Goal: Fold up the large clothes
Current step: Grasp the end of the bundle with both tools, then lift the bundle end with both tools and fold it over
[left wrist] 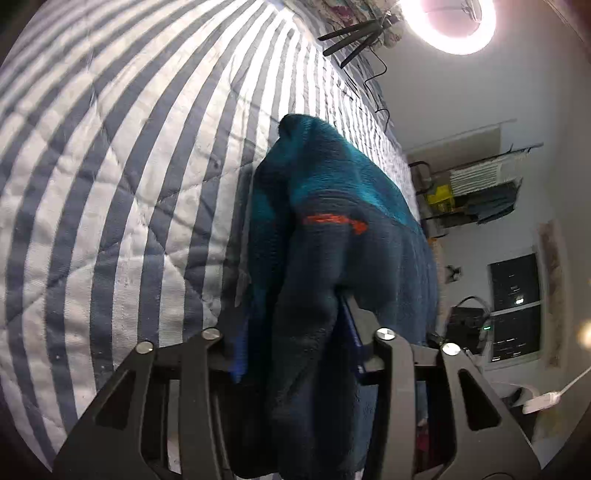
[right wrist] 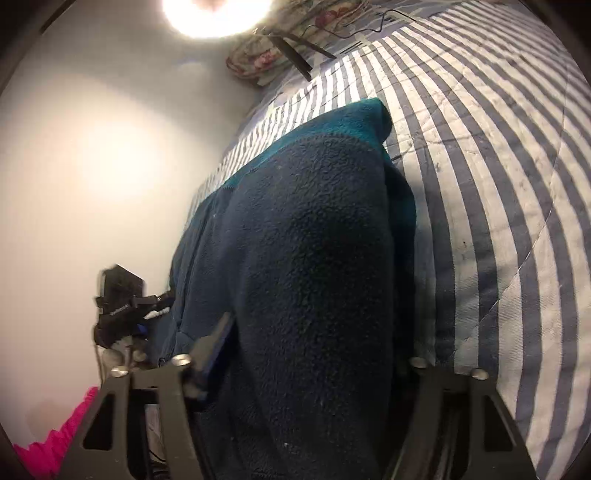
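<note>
A dark navy and teal fleece jacket (left wrist: 332, 177) with a short orange zip lies along the edge of a striped quilted bed (left wrist: 110, 184). Its near end rises into my left gripper (left wrist: 291, 325), whose jaws are shut on a bunched fold; the blue pad of the right finger (left wrist: 351, 321) presses the cloth. In the right wrist view the navy fleece (right wrist: 314, 221) fills the gap of my right gripper (right wrist: 314, 332), shut on a thick fold. Its left finger (right wrist: 218, 339) lies against the fabric, and the right finger is hidden behind it.
A ring light (left wrist: 458, 26) on a tripod (left wrist: 354, 37) stands at the head of the bed near floral pillows (right wrist: 266, 55). A shelf (left wrist: 480, 184) and a dark window (left wrist: 517, 306) are beside the bed. A black device (right wrist: 118, 302) and pink cloth (right wrist: 55, 435) are at the left.
</note>
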`<state>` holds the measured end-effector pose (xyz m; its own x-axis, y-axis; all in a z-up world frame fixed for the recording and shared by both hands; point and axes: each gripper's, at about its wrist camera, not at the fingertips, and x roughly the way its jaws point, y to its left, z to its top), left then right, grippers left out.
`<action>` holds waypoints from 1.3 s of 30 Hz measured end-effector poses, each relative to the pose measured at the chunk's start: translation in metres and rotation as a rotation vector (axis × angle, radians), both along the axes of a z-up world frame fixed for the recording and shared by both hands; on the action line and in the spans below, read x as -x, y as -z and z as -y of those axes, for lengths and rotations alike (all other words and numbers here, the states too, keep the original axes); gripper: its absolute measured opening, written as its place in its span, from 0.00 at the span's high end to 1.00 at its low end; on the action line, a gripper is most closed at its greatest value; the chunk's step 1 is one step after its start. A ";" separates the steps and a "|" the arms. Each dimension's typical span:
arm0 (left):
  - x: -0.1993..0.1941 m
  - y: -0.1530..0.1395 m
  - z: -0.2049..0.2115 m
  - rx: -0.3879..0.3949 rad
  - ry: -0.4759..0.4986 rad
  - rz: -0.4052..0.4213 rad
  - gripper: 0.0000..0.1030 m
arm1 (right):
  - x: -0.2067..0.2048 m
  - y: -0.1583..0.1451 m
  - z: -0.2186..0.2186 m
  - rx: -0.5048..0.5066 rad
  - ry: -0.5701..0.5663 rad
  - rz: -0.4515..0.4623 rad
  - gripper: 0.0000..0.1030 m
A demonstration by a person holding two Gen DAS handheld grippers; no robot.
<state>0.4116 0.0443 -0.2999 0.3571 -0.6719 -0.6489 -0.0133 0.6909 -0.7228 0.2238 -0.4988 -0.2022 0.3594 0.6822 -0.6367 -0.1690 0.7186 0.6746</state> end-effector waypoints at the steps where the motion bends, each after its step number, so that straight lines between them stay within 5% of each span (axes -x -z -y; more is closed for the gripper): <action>1: 0.001 -0.009 0.007 -0.059 0.020 0.034 0.70 | 0.005 -0.005 0.000 0.026 -0.005 0.008 0.48; 4: 0.005 -0.029 0.023 -0.166 0.057 0.105 0.75 | 0.009 -0.024 -0.010 0.133 -0.021 0.056 0.59; 10: 0.012 -0.058 0.034 -0.169 0.056 0.167 0.78 | 0.020 -0.063 -0.028 0.301 -0.062 0.163 0.65; 20: -0.023 -0.092 0.090 -0.171 0.133 0.247 0.78 | 0.003 -0.110 0.019 0.388 -0.018 0.246 0.65; 31: -0.111 -0.117 0.203 -0.178 0.218 0.350 0.78 | -0.092 -0.142 0.099 0.495 0.117 0.301 0.66; 39: -0.207 -0.108 0.280 -0.117 0.206 0.386 0.78 | -0.180 -0.147 0.142 0.557 0.208 0.331 0.66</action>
<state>0.6183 -0.2360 -0.1916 0.4547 -0.6842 -0.5702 0.3879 0.7284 -0.5648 0.4041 -0.6404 -0.0550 0.6841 0.1798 -0.7069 -0.1235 0.9837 0.1306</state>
